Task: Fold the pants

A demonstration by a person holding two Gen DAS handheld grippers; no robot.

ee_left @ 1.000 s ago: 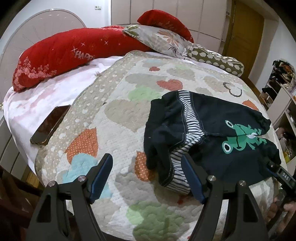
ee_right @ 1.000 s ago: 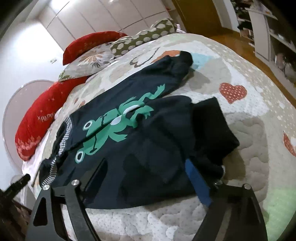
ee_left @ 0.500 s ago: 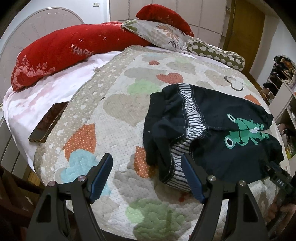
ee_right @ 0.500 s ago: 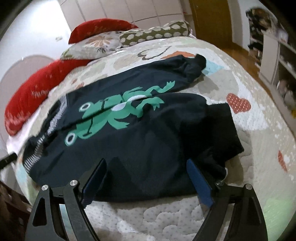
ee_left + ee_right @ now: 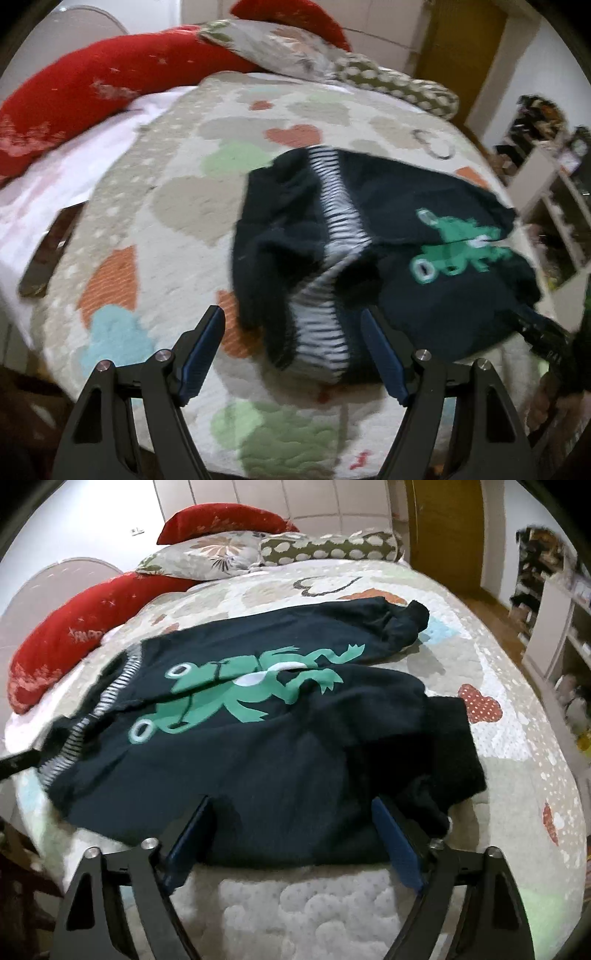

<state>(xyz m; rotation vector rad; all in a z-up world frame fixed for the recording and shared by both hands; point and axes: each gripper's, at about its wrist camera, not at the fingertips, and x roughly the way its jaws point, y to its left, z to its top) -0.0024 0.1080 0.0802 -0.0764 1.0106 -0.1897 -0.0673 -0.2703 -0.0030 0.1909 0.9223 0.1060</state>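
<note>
**Dark pants flat on the bed, both sets of fingers spread wide**

Left wrist view: left gripper (image 5: 291,347) with fingers (image 5: 201,349) parted wide, gripping nothing. Pants (image 5: 388,236) spread on the quilted bed (image 5: 177,206), just ahead of and between the fingers. Bunched striped waistband (image 5: 332,280) nearest, reaching down into the gap, closer to the right-hand finger; cannot tell whether touching. Green frog print (image 5: 458,251) beyond that finger, off to the right. View blurred.

Right wrist view: right gripper (image 5: 291,840) likewise open, fingers (image 5: 397,845) holding nothing. Near edge of the pants (image 5: 295,760) lying across the gap, both fingertips over the dark cloth; contact not clear. Frog print (image 5: 236,698) farther ahead, waistband ahead to the left, leg cuffs ahead to the right.
</note>
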